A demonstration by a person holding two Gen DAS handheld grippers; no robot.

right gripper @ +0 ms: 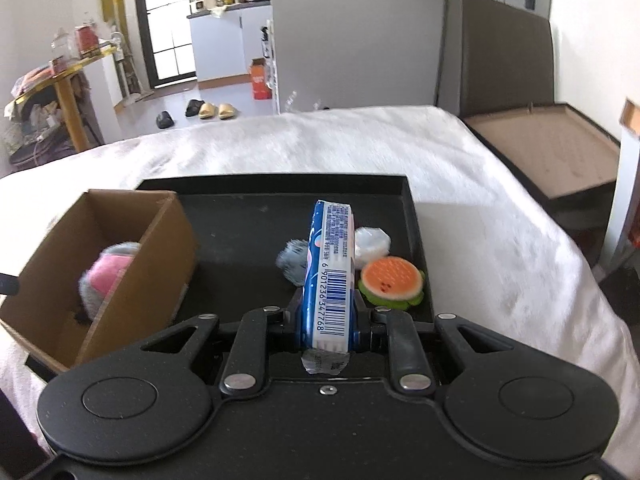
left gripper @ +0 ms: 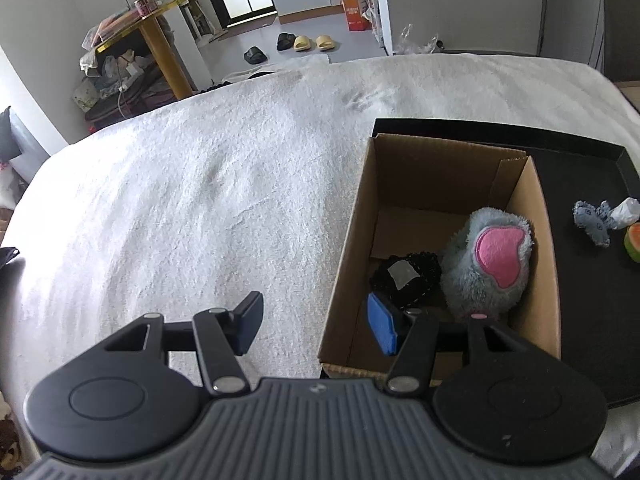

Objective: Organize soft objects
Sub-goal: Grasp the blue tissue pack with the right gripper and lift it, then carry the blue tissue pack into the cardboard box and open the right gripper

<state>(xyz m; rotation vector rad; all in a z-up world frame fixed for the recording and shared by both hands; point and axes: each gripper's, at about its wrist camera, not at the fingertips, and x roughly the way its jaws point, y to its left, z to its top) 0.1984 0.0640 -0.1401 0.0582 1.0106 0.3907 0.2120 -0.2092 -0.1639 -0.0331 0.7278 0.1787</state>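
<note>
Step now: the right gripper (right gripper: pixel 328 320) pinches a blue and white tissue pack (right gripper: pixel 330 272) between its two sides. It looks like the pack should go into the cardboard box (right gripper: pixel 132 264).

Where the pack is: in the middle of the right wrist view, standing up on its thin edge, held above the black tray (right gripper: pixel 240 216).

Where the box is: at the left of the right wrist view, and at the right of the left wrist view. It sits on the tray's left part, on the white bed (left gripper: pixel 180 200).

In the box: a grey and pink plush toy (left gripper: pixel 492 264) and a small black thing (left gripper: pixel 404 276).

Left gripper (left gripper: pixel 316 324): spread wide and holding nothing, by the box's near left corner.

Left on the tray: a small grey toy (right gripper: pixel 294 262), a white puff (right gripper: pixel 372 242) and a watermelon slice toy (right gripper: pixel 390 282), close together at the right.

How to do it well: move the pack left, go over the box wall without bumping it, and let go over the bare floor at the back of the box.

Watch out: the pack is tall and soft, so it may tip or slip if squeezed too loosely.
</note>
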